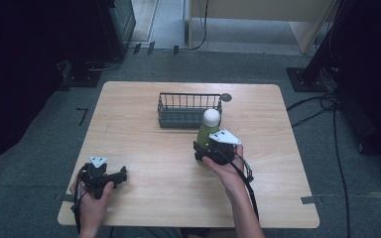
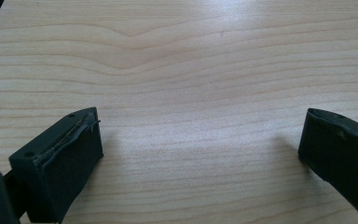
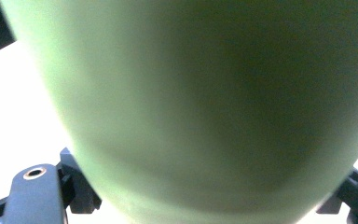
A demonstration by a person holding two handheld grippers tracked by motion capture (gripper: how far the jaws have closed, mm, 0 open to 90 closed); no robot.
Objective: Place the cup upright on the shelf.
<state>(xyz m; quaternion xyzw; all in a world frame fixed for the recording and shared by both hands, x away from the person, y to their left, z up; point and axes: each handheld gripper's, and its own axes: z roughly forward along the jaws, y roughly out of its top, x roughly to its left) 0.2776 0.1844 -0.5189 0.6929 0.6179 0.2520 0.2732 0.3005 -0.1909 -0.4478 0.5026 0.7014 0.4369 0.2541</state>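
Observation:
A green bottle (image 1: 207, 131) with a round white cap stands upright on the wooden table (image 1: 149, 144), just in front of the wire basket's right end. My right gripper (image 1: 203, 149) is shut on the bottle's lower body from the near side. In the right gripper view the green bottle (image 3: 205, 102) sits pressed between the black fingers (image 3: 81, 186). My left gripper (image 1: 122, 174) rests at the table's front left, held in a hand. Its jaws stand open, wide apart over bare wood, in the left gripper view (image 2: 200, 149).
A dark wire basket (image 1: 188, 110) stands at the back middle of the table, with a small grey disc (image 1: 226, 97) beside its right corner. Cables and stand bases lie on the grey floor around the table.

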